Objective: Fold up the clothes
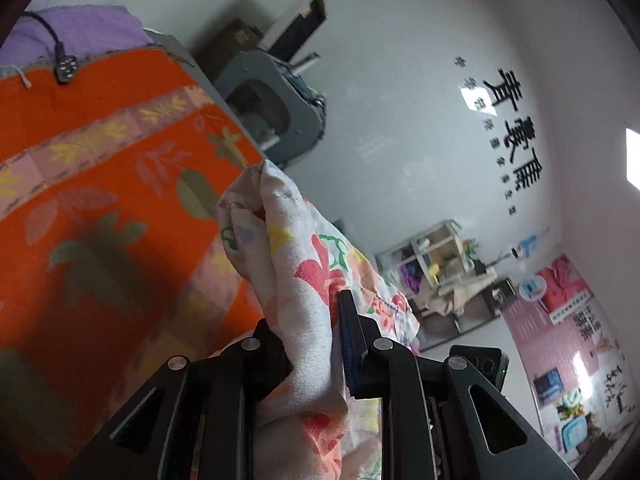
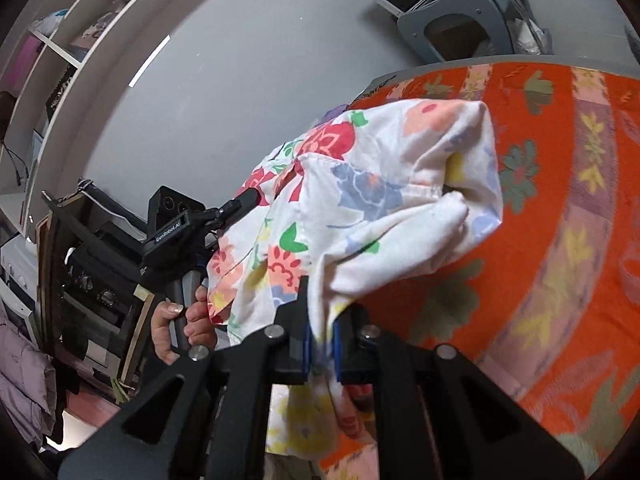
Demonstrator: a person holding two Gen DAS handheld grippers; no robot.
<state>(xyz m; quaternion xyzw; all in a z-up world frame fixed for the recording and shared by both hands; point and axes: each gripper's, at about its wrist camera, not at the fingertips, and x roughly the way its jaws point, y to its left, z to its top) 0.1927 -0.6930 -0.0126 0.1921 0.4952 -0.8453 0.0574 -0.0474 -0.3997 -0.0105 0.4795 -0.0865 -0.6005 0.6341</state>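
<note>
Floral garment held up between both grippers above the orange-covered table.

The floral garment (image 2: 360, 200), white with red, blue, green and yellow flowers, hangs bunched and creased in the air over the orange patterned cloth (image 2: 540, 240) that covers the table; a folded, rounded end points out over the cloth while the rest droops off toward the table's near edge. The right gripper (image 2: 320, 344) is clamped on a gathered strip of the fabric between its blue pads, and the left gripper (image 1: 310, 340) is likewise closed on a thick fold of it. In the right wrist view the left gripper sits beside the table edge, over open grey floor (image 2: 224, 92). The table's far edge (image 2: 500, 62) borders a grey machine (image 2: 460, 28), and white shelving (image 2: 60, 48) lines the wall beyond the floor. A purple cloth (image 1: 80, 32) lies at the far end of the orange one.
</note>
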